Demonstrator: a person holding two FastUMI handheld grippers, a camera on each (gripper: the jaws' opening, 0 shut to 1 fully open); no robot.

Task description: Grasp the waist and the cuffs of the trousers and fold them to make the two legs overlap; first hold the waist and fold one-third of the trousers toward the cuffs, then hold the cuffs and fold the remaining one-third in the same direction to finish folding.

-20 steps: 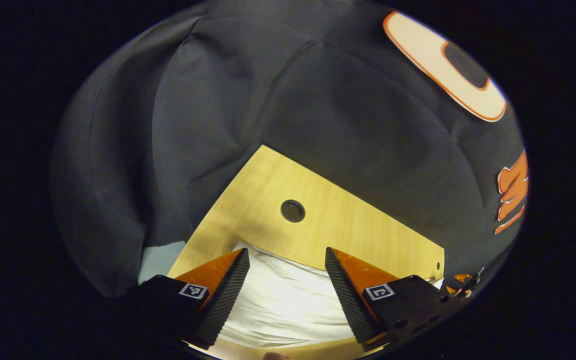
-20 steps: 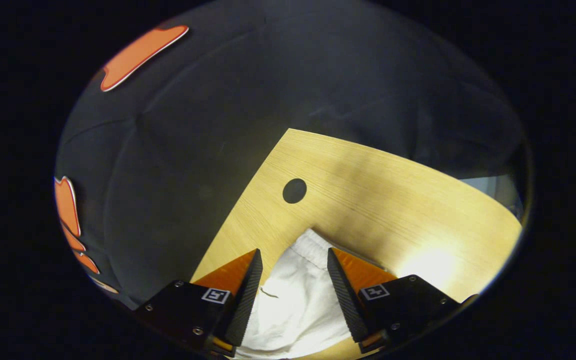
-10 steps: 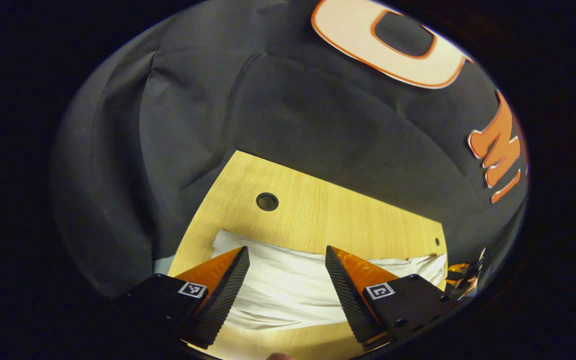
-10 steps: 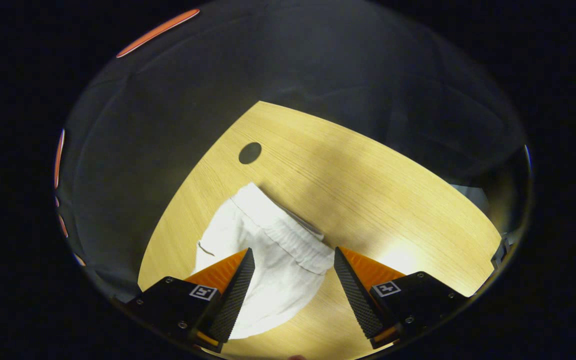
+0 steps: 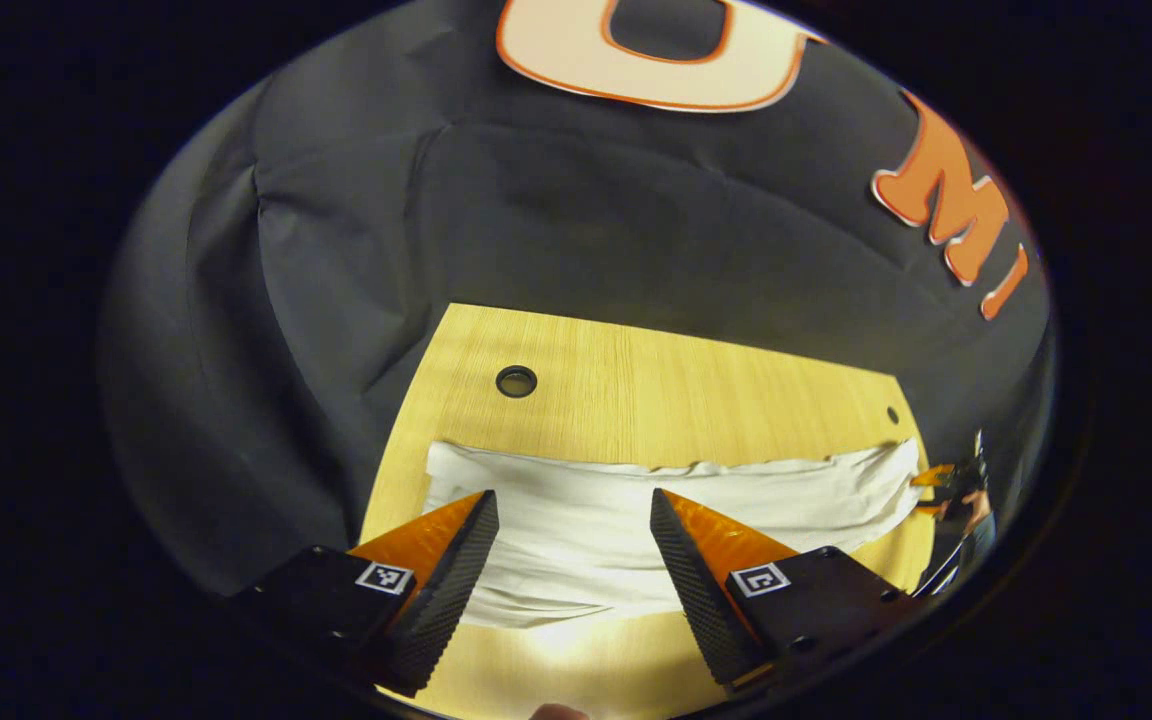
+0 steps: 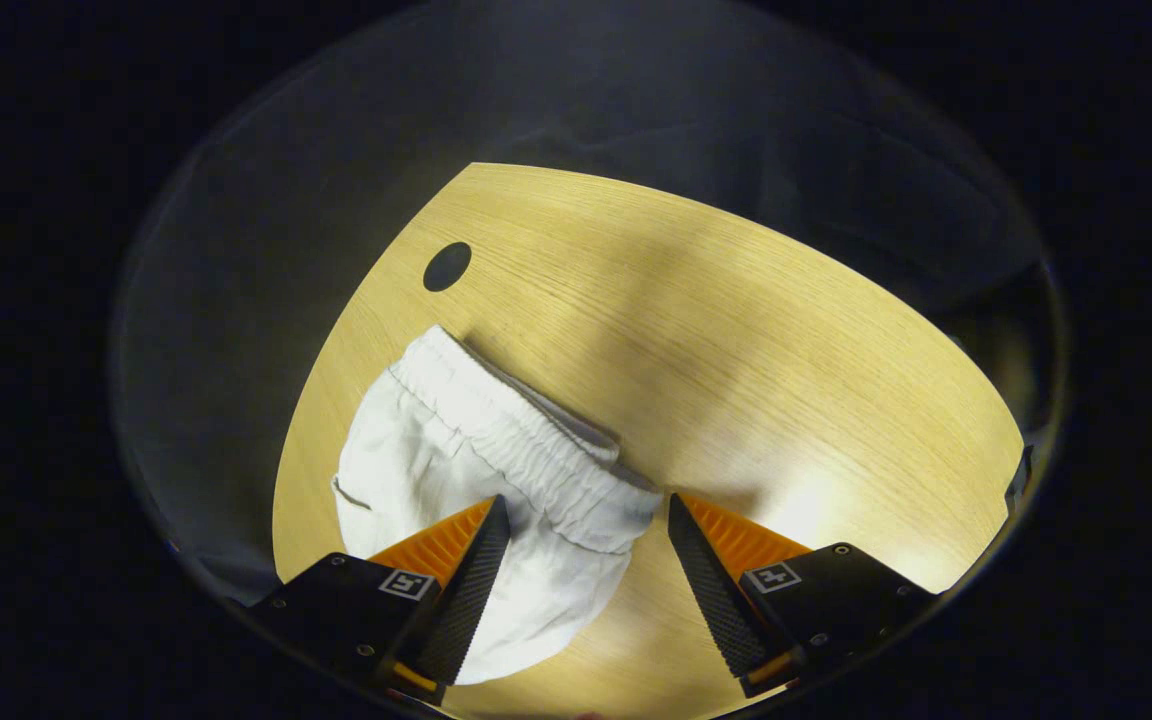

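Left gripper view: left hand-held gripper (image 5: 574, 535) jaws apart, has pulled back; white trousers (image 5: 636, 510) now lie full-length on wooden surface (image 5: 656, 390)

Right gripper view: right hand-held gripper (image 6: 586, 545) jaws apart, retreated above elastic waist (image 6: 521, 455); nothing grasped, leg-overlap fold judged pending

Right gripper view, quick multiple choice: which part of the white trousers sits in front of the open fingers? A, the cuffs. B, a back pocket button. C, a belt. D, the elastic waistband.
D: the gathered elastic waistband of the white trousers lies on the wooden table, ahead of the open right gripper.
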